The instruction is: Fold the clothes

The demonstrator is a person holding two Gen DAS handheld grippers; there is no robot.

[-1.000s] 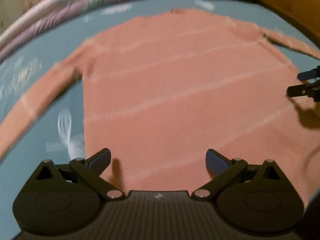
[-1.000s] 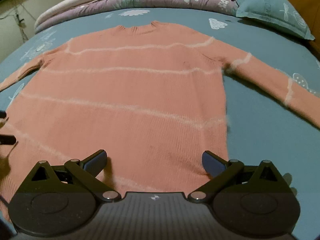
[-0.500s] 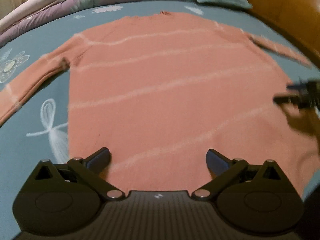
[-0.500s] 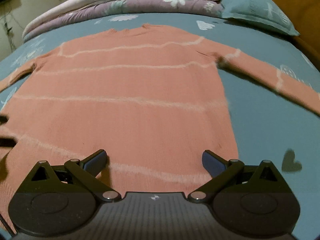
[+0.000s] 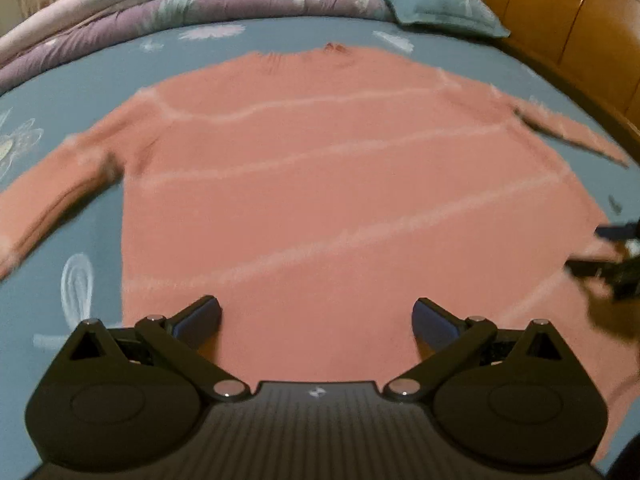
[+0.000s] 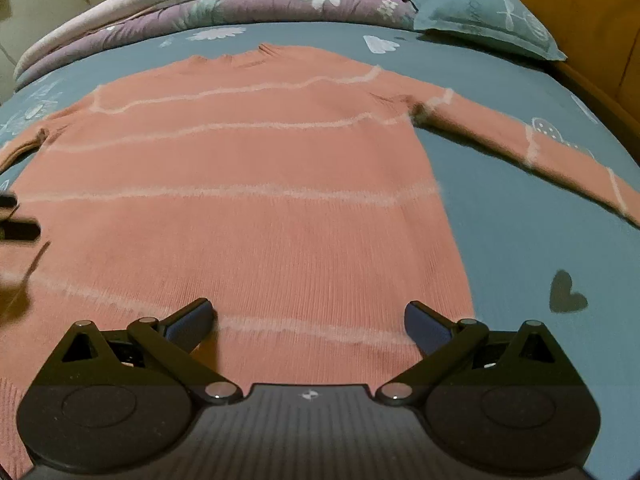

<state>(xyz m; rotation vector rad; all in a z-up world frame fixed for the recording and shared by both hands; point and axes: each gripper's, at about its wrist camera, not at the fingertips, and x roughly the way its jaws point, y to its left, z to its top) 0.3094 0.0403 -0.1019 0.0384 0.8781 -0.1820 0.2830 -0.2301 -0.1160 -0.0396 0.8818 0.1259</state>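
- A salmon-pink knit sweater [image 6: 248,208] with thin pale stripes lies flat on a bed, spread over a blue-grey sheet [image 6: 520,248] printed with white flowers and a dark heart.
- The sweater's long axis runs from the hem, nearest both cameras, up to the collar [image 6: 244,56], which points toward the folded quilts [image 6: 224,4] at the far end of the bed.
- The stripes cross the sweater's body side to side, at right angles to that axis.
- Both sleeves are stretched out away from the body: the right sleeve [image 6: 532,144] angles outward across the sheet below a blue pillow [image 6: 480,16]; the left sleeve [image 5: 56,192] slants out and back toward the hem side.
- The left gripper [image 5: 316,316] hovers over the sweater's hem near its left edge, fingers spread wide apart with nothing between them.
- The right gripper [image 6: 308,316] sits over the hem near the sweater's right edge, its fingers likewise spread wide and empty.
- In the left wrist view the right gripper's finger tips show blurred over the sweater's right side; in the right wrist view the left gripper's tips show at the sweater's left side.
- A wooden headboard [image 5: 568,28] stands beyond the pillow, past the sweater's right shoulder.
- The left wrist view is slightly motion-blurred.
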